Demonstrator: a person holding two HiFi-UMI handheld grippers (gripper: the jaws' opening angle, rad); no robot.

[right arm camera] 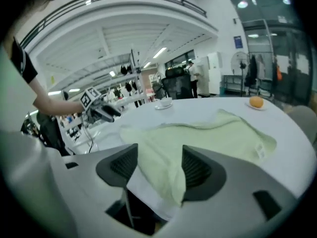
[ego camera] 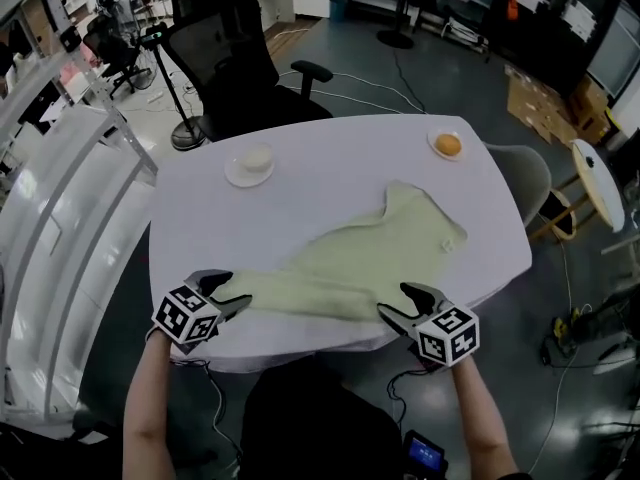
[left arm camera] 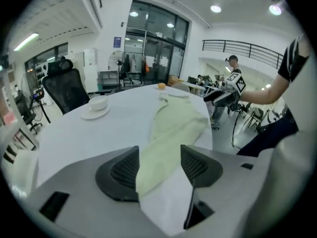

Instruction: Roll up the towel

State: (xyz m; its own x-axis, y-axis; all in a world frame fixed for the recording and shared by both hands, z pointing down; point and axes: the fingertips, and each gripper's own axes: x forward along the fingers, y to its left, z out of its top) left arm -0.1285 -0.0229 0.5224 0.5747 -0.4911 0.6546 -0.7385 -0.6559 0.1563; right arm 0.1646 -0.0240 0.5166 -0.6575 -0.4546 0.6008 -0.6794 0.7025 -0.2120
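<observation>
A pale green towel lies across the white table, its near edge folded over into a thick band along the table's front. My left gripper hovers at the band's left end and my right gripper at its right end. In the left gripper view the jaws stand wide apart, with the towel showing in the gap between the pads. The right gripper view shows the same: jaws wide, the towel lying below and beyond them. Neither pair of pads presses on the cloth.
A cup on a saucer stands at the table's far left, and a small plate with an orange at the far right. A black office chair stands behind the table and a pale chair to its right.
</observation>
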